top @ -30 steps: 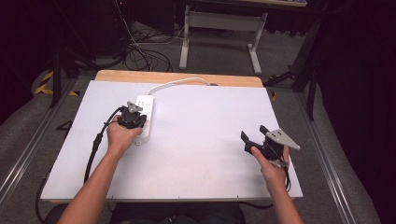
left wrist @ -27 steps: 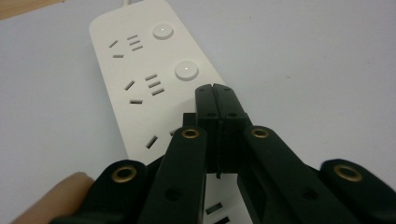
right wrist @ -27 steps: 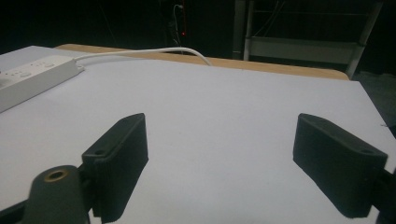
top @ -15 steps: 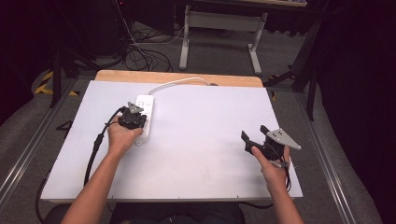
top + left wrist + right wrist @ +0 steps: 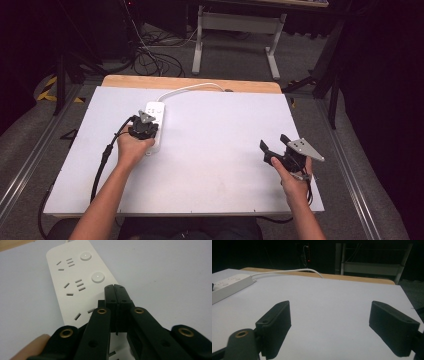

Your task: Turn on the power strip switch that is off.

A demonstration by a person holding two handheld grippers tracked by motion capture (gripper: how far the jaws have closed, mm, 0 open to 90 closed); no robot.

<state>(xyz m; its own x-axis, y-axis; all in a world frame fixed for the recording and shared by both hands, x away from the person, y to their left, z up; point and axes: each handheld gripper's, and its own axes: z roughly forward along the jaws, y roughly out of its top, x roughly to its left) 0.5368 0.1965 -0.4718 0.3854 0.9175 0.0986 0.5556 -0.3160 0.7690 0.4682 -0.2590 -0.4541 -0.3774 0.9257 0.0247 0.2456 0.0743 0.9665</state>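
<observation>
A white power strip (image 5: 154,116) lies on the white table top (image 5: 215,135), left of centre, its white cord (image 5: 192,88) curving off toward the back edge. My left gripper (image 5: 143,124) hovers right over the strip, jaws shut together with nothing between them. In the left gripper view the closed fingertips (image 5: 115,288) sit just below the second round button (image 5: 97,277) of the power strip (image 5: 72,280). My right gripper (image 5: 274,146) rests near the table's right front, open and empty. In the right gripper view its wide-apart jaws frame bare table, with the power strip (image 5: 229,285) far off at left.
A wooden strip (image 5: 190,83) borders the table's back edge. Beyond it stand a metal table frame (image 5: 235,30) and tangled cables (image 5: 150,57) on the floor. A black cable (image 5: 102,160) trails from my left gripper along the left forearm.
</observation>
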